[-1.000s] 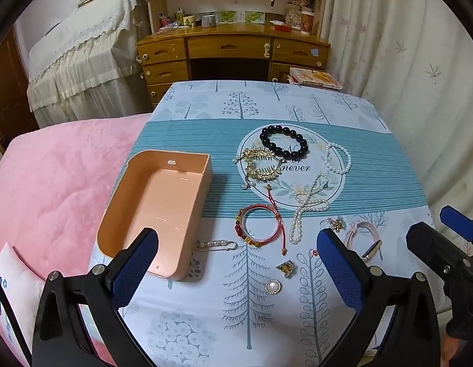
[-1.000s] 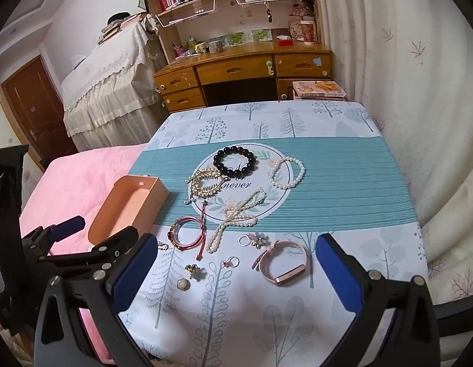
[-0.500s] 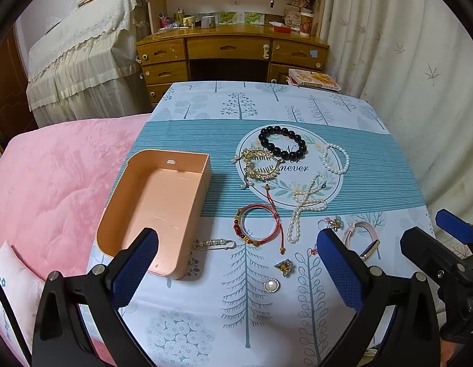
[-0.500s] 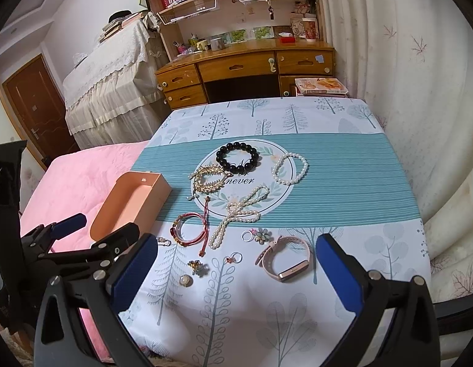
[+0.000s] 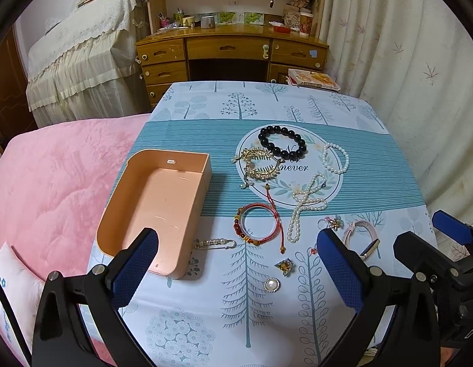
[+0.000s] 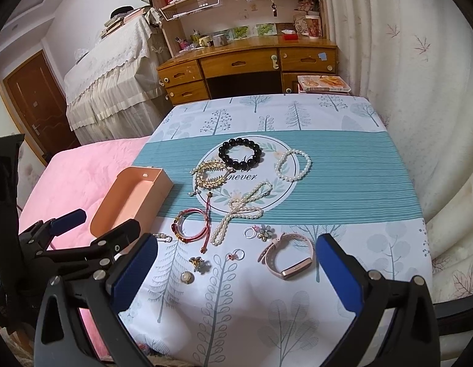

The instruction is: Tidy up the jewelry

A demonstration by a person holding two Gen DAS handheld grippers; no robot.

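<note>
So nothing's been sorted yet as far as I can tell. The peach box (image 5: 156, 211) sits empty at the left edge of the bench (image 5: 297, 330), and every piece is out on the tree-print cloth to its right.

Both tools are spread wide and carrying nothing: left tool (image 5: 236, 266) hangs over the near end of the box and the small stuff, right tool (image 6: 236, 269) hangs over the near right part of the spread.

I'd call this the approach step, picking a first piece. The pink watch band (image 6: 287, 255) is just ahead of my right tool, and it's chunky and stands up off the cloth, so probably the easiest pinch. The pearl stud (image 5: 272, 284) and little gold brooch (image 5: 284, 266) lie flat and tiny, so those need a low, careful close.

The rest:
- black bead bracelet (image 5: 282, 145) at the far end
- gold leaf hair clips (image 5: 259, 165) just beside it
- a pearl bracelet (image 5: 335, 162)
- a pearl strand (image 5: 306, 203) looped like a bow; floppy, it will likely drape when lifted
- red cord bracelet (image 5: 257, 224) nearer the box
- a pearl safety pin (image 5: 215, 243) just beside the box wall
</note>
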